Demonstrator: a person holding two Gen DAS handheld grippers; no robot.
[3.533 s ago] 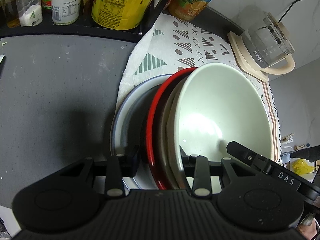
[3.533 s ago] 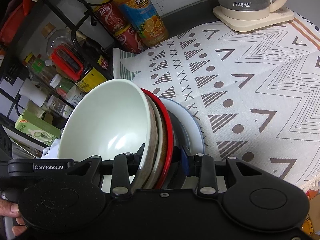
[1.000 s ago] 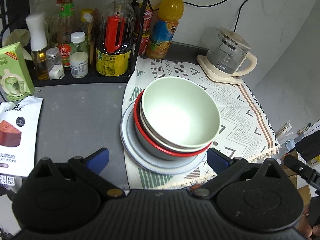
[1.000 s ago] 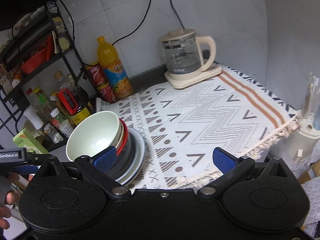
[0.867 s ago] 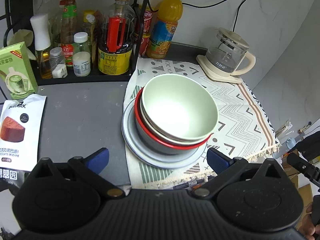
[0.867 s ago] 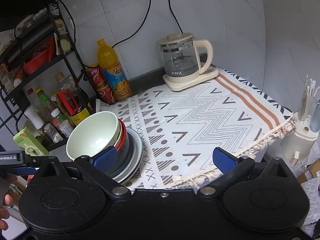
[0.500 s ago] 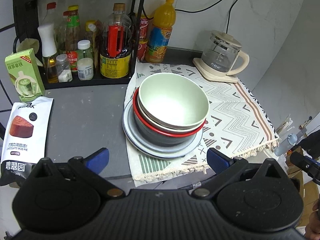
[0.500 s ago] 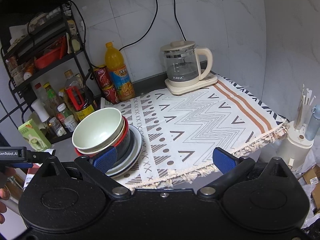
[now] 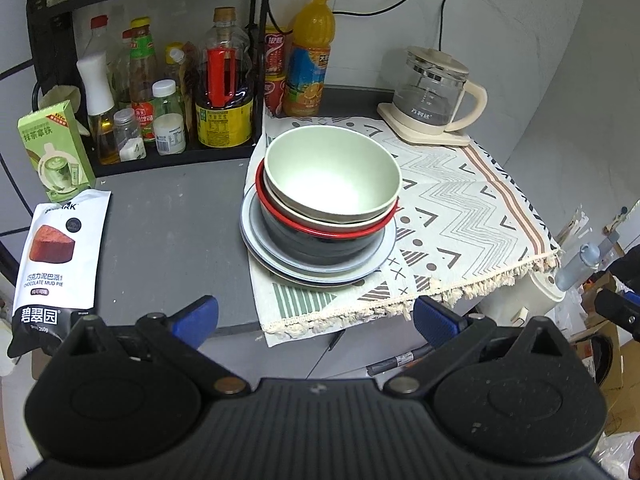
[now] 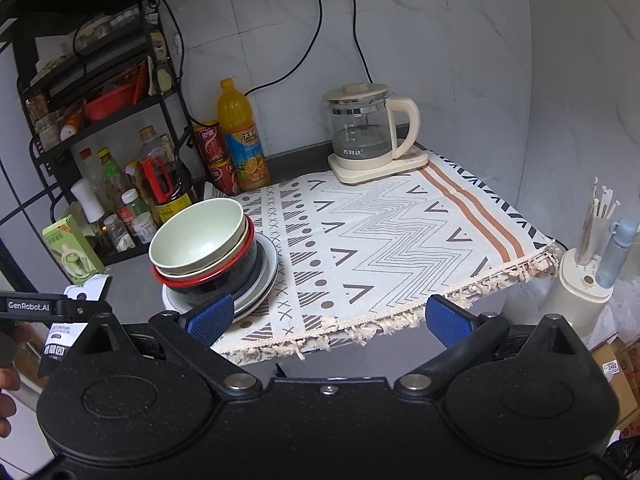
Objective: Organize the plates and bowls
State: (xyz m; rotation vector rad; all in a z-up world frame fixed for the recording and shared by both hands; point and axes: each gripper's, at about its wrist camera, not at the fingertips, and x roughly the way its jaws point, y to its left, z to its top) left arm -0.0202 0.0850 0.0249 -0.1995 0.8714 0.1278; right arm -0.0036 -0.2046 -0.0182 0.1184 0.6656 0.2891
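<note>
Left wrist view, plates (image 9: 320, 270) mostly hidden under bowls (image 9: 332, 176)

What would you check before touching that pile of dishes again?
1. Left tool open, empty: ok.
2. Right tool open, empty: ok.
3. Pale green bowl seated level in the red-rimmed bowl: not ok, it leans slightly.
4. Grey plates flat on the patterned cloth: ok, though the left edge overhangs the cloth.
5. Glass kettle well away from the stack: ok.
6. Chips or cracks in the dishes: cannot tell.
</note>
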